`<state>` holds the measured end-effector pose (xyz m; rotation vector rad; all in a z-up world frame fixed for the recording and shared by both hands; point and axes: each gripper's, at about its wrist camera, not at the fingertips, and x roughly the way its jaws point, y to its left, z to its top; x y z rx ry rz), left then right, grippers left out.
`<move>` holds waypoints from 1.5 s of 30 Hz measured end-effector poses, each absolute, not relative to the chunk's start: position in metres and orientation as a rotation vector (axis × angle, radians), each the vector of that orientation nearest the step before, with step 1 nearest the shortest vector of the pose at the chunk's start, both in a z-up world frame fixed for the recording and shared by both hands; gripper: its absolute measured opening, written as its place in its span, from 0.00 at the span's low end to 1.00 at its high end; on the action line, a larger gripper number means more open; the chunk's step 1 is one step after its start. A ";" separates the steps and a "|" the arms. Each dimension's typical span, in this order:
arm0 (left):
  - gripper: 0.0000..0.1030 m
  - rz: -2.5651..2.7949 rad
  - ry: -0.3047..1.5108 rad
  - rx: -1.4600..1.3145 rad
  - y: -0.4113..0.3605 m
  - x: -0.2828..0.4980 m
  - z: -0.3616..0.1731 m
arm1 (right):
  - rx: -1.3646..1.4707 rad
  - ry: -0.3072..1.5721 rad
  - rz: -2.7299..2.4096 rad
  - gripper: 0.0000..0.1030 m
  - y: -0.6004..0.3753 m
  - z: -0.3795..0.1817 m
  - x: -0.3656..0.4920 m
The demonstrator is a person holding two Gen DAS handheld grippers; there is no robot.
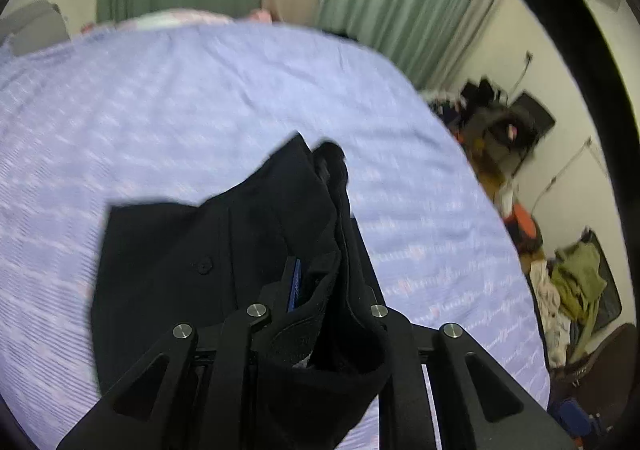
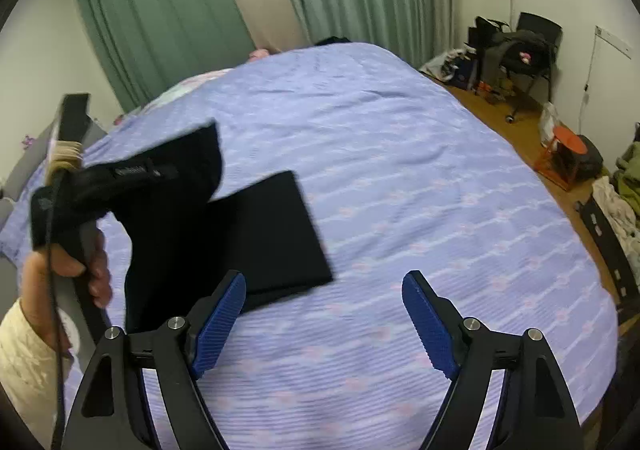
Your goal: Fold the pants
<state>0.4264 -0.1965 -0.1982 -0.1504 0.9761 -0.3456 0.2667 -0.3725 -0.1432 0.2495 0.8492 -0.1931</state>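
Black fabric pants (image 2: pixel 224 234) are partly folded on the lavender striped bedspread (image 2: pixel 400 189); one flat folded panel lies on the bedspread, while the waistband end with its label is lifted clear of it. That waistband end is pinched in the left tongs (image 1: pixel 320 290), pressed together on a bunch of cloth; a blue pad edge shows just beside the cloth. The right tongs (image 2: pixel 324 314) are spread wide and hold nothing, hovering over bare bedspread just beside the near edge of the flat panel.

Step in hand is judged to be laying the lifted waistband half over the flat panel. It would be done well if the lifted end is carried across the panel, edges matched to the panel's edges, and the cloth lowered flat before release. The free tongs could be used to pin the panel's near corner or to smooth the fold. Bunching at the pinch is a risk: a lumpy crease could be left.

Around the bedspread: green pleated curtains (image 2: pixel 160 21) behind its far end, a black chair piled with dark clothes (image 2: pixel 524 45) and an orange stool (image 2: pixel 564 153) on the wooden floor off its right side, well apart from the pants. Nothing is seen lying on the bedspread near the pants, so the fold path looks unobstructed.
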 end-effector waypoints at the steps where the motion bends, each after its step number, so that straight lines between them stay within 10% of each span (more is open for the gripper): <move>1: 0.18 -0.345 1.002 -0.144 -0.205 0.426 -0.208 | 0.256 0.856 -0.197 0.78 -0.382 -0.146 0.267; 11: 0.87 -0.421 0.899 -0.115 -0.236 0.370 -0.162 | 0.431 0.872 -0.175 0.79 -0.450 -0.159 0.266; 18: 0.87 -0.198 0.925 -0.003 -0.159 0.355 -0.182 | 0.384 0.857 0.058 0.78 -0.417 -0.179 0.325; 26: 0.86 -0.032 1.039 -0.102 -0.099 0.349 -0.248 | 0.341 1.010 0.261 0.43 -0.369 -0.259 0.412; 45: 0.86 -0.036 1.119 -0.193 -0.091 0.359 -0.293 | 0.462 1.047 0.336 0.21 -0.358 -0.291 0.431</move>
